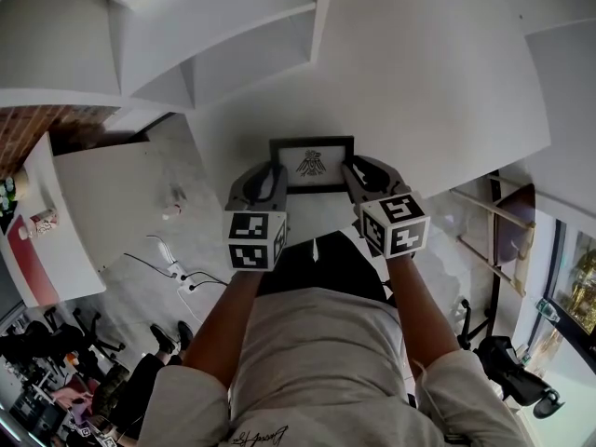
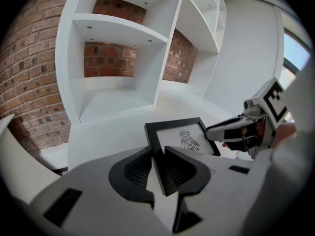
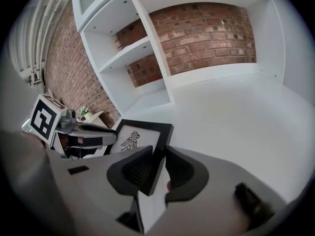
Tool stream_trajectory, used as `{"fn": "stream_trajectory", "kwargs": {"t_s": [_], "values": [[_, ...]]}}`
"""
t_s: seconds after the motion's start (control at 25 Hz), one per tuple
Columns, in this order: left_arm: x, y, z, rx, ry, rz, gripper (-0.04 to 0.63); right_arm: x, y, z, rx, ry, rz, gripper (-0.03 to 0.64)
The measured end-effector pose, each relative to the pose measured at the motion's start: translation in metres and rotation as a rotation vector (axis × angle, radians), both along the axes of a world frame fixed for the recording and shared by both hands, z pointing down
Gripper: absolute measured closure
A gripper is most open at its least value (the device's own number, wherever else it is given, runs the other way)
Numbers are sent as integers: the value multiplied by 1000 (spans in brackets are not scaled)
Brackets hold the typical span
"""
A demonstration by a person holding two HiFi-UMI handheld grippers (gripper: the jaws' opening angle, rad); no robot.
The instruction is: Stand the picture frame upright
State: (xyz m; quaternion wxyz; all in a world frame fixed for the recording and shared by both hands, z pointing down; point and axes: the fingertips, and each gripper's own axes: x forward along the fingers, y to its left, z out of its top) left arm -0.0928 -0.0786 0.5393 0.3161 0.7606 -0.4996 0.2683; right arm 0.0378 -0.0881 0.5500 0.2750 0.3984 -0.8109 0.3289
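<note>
Black ribbed pads of the left claw point(image 2: 157, 154) are closed on the left side rail of the picture frame point(image 2: 181, 137), which fills the gap between them at the lower centre of the left gripper view. The right claw point(image 3: 158, 154) is clamped the same way on the opposite side rail, and the dark edge of the picture frame point(image 3: 139, 135) runs up from between its jaws. In the head view the left claw point(image 1: 270, 173) and the right claw point(image 1: 354, 173) flank the picture frame point(image 1: 312, 161) at the middle of the picture, each gripping one side near the frame's lower corners. The frame has a black border and a white mat with a small dark bird-like print, and its face is turned up toward the cameras. Whether its far edge touches the surface I cannot tell. Under it spreads a white table point(image 1: 428, 91), bare across the upper right of the head view. Beyond the frame, white shelves point(image 2: 113, 82) rise at the upper left of the left gripper view, backed by a red brick wall point(image 3: 206, 28).
</note>
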Motion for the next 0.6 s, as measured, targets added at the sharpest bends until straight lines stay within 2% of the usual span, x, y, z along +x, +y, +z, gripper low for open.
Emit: {"fn": "stream_trajectory", "kwargs": {"t_s": [0.16, 0.4, 0.6], "values": [[-4, -11, -13, 52, -16, -16, 505, -6, -12, -16, 17, 11, -33, 520], [-9, -34, -31, 121, -31, -38, 505, -12, -44, -26, 106, -17, -63, 520], [-14, -57, -42, 169, -36, -64, 505, -17, -70, -35, 153, -23, -55, 522]]}}
